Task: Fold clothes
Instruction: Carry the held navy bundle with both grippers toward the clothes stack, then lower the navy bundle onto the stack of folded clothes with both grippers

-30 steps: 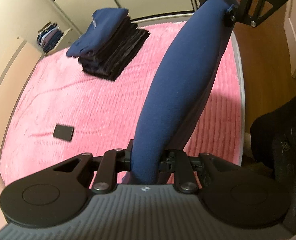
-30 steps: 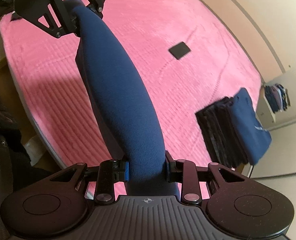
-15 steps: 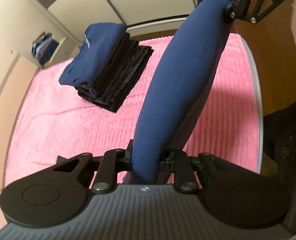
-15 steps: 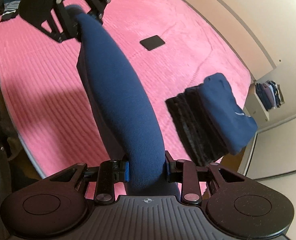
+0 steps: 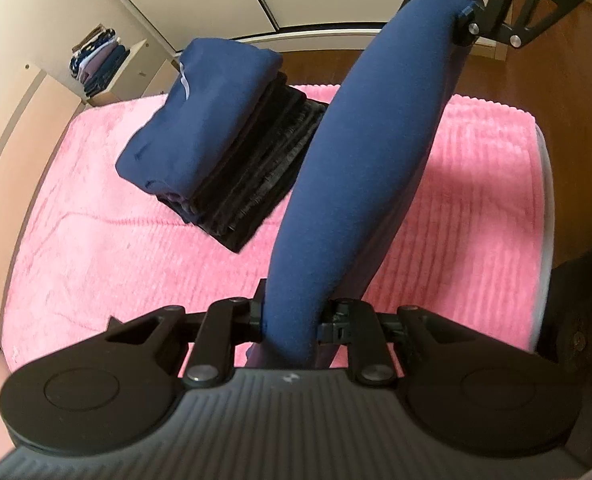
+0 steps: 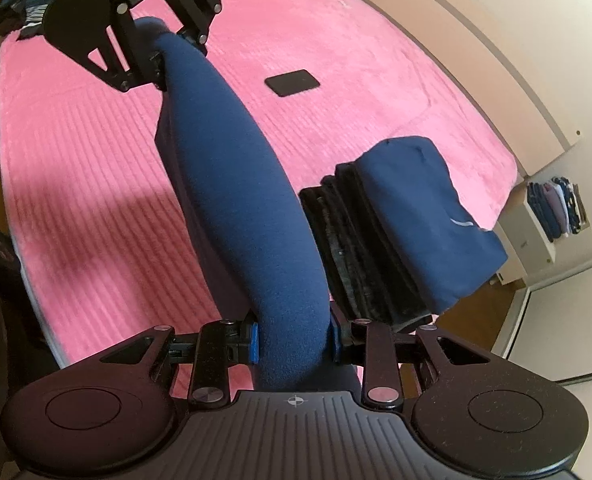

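Our left claw point(image 5: 290, 316) is clamped on one end of the navy garment point(image 5: 360, 184), and our right claw point(image 6: 294, 338) grips the other end, so the cloth hangs stretched between them above the pink bed point(image 5: 96, 248), just beside the stack point(image 5: 220, 148) of folded clothes. It looks soft, light and thick (fleece, we judge), so it should sag wherever unsupported. We think the folded ends are the right place to hold. Both jaws are closed down to the bunched cloth.
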Motion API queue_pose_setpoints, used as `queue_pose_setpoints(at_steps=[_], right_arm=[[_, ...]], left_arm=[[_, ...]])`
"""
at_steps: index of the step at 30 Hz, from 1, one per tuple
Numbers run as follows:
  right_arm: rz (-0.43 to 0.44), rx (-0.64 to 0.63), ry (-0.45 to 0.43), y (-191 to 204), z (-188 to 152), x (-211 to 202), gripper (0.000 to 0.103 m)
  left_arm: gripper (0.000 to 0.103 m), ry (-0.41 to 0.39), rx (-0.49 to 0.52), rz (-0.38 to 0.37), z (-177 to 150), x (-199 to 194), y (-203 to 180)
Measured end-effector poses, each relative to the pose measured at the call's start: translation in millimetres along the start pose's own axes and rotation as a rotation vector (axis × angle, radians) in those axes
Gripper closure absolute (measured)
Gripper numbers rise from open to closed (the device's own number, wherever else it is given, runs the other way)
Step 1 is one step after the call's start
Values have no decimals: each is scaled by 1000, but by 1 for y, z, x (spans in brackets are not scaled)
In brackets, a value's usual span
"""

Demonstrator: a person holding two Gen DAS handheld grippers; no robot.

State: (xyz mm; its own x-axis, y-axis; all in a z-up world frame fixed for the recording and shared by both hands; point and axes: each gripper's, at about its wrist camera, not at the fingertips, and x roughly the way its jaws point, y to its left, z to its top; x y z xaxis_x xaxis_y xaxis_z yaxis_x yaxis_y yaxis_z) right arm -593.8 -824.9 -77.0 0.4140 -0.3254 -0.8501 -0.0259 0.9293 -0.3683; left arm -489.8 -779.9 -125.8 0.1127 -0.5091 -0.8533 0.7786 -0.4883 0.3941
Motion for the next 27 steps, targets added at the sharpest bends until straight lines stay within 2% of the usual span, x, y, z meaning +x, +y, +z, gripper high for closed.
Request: queue_pose_setpoints(at_steps=[6,12,18,22,24,27], right_arm=[[-42,36,51,3,15,-5,73],[-36,48,103,-5,26,2,73],[-42,8,74,-60,36,11,73],[-128,-40,6,-132,50,10,73],[-208,-59,-43,-176,61,5,73],[-377,-84,-127,-227,76,3,73]], left_arm=[[86,-63,33,-23,-7,2,11],[86,-113,63,-57,-7,12,26],[86,-141,54,-27,19,30,64],[86,-171,74,79,64,34,116],[86,-203,86,154,91,31,149],[86,-254,115,323,133,33,196]])
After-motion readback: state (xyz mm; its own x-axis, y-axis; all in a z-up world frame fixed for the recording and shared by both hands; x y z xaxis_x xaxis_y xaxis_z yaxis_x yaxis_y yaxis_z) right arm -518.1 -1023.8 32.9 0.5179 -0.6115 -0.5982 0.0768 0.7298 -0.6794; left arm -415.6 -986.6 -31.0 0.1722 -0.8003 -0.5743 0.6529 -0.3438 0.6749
